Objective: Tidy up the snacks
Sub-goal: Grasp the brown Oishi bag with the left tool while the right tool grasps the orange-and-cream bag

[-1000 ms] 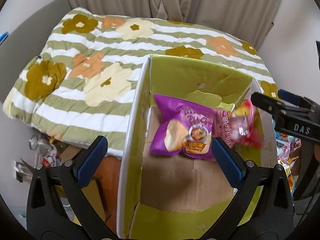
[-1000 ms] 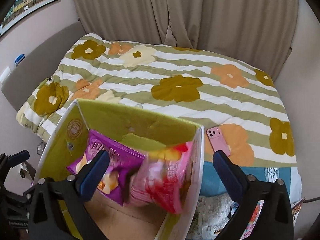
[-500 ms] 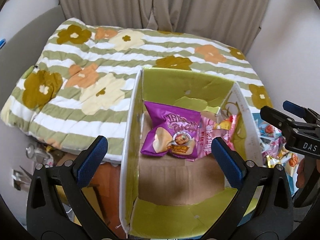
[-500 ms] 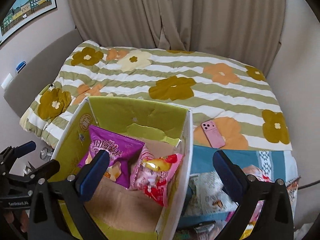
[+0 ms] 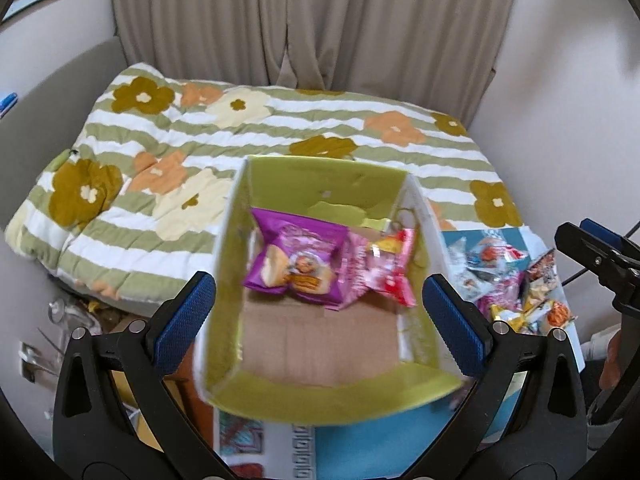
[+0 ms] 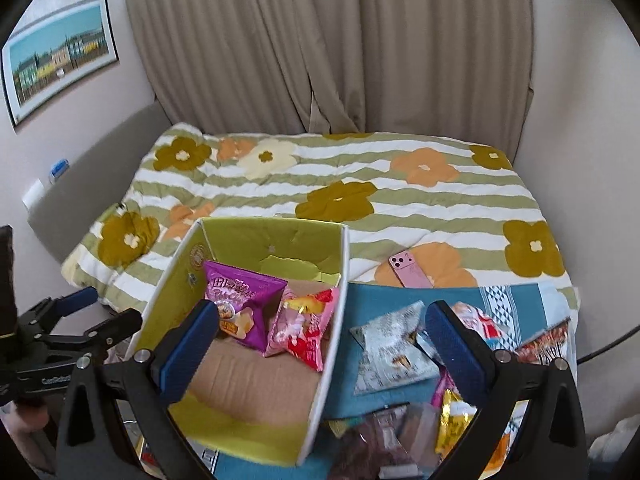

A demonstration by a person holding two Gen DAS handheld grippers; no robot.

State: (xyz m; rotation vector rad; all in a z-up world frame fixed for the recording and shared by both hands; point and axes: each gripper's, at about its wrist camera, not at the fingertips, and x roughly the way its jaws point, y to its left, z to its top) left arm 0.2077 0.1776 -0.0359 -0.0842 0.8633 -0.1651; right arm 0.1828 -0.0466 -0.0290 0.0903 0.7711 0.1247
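While both grippers gape empty, the green box [image 5: 320, 400] holds a purple bag [image 5: 298, 260] and pink bag [image 5: 380, 272].

1. The left wrist view looks down and forward from above the cardboard box's [image 5: 320, 396] near wall.
2. The right wrist view looks down from the box's [image 6: 328, 320] right side.
3. Both views share the box, the floral bedspread [image 5: 200, 148] [image 6: 400, 196] and the curtains [image 5: 304, 24] [image 6: 328, 44].

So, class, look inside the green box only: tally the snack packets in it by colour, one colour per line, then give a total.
Inside the green box:
Purple packet: 1
Pink and red packet: 1
Total: 2
The loose packets on the blue cloth outside the box are not counted.
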